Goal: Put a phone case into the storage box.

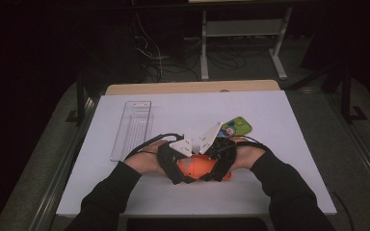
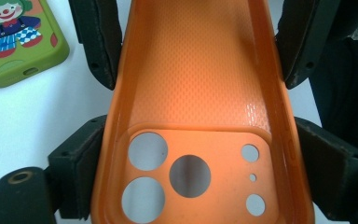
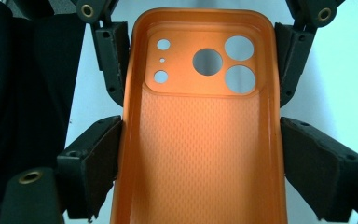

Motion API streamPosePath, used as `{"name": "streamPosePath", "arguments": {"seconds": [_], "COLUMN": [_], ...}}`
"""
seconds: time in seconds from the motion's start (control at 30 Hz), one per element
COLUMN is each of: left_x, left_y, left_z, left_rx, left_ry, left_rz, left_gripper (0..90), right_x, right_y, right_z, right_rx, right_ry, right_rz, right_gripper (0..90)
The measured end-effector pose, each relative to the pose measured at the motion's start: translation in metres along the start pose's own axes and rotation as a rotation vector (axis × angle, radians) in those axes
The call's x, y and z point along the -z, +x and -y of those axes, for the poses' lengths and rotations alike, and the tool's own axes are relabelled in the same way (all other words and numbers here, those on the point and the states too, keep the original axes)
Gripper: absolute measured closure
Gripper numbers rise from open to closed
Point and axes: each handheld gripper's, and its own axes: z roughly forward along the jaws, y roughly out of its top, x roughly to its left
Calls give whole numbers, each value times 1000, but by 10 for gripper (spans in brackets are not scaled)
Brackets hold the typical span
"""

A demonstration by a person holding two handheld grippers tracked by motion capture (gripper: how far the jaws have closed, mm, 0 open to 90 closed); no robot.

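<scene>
An orange phone case (image 1: pixel 198 166) with its hollow inside facing up is held low over the white table (image 1: pixel 279 144), near the front edge. My left gripper (image 1: pixel 182 168) is shut on its end with the camera holes; in the left gripper view the pads (image 2: pixel 86 158) press both long sides of the orange phone case (image 2: pixel 191 60). My right gripper (image 1: pixel 218 166) is shut on the other end, where its pads (image 3: pixel 98 158) press the sides of the orange phone case (image 3: pixel 200 154).
A green phone case with a clown picture (image 1: pixel 236 127) lies just behind the hands, also seen as the green phone case (image 2: pixel 14 42) in the left gripper view. A clear oblong plastic tray (image 1: pixel 132 130) lies at the left of the table.
</scene>
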Motion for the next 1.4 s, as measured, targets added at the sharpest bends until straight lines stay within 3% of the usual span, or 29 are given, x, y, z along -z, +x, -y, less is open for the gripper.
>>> {"name": "streamPosePath", "arguments": {"seconds": [0.5,0.8,0.83,0.93,0.97,1.03,1.07,1.1,1.3,1.4], "left_x": [-2,1,3,4,4,5,5,6,6,7], "left_y": [0,3,4,5,6,6,6,7,8,10], "left_z": [-1,0,1,3,4,5,6,7,11,13], "left_rx": [25,45,58,71,92,92,120,131,200,196], "left_ry": [-3,-1,-7,-18,-22,-21,-34,-40,-54,-53], "left_rz": [28,15,11,1,-8,-24,-32,-41,-95,-114], "left_gripper": [156,157,157,157,156,156,157,157,157,156], "right_x": [-2,7,11,16,20,25,28,30,42,45], "right_y": [1,-4,-6,-9,-11,-13,-15,-14,-20,-21], "right_z": [3,7,9,12,15,19,21,23,36,41], "right_rx": [-15,-66,-83,-111,-123,-140,-149,-188,-237,-258], "right_ry": [6,-36,-43,-55,-70,-89,-93,-85,-135,-145], "right_rz": [-16,-12,16,41,53,74,84,88,150,172], "right_gripper": [137,46,34,27,27,27,27,27,28,28]}}
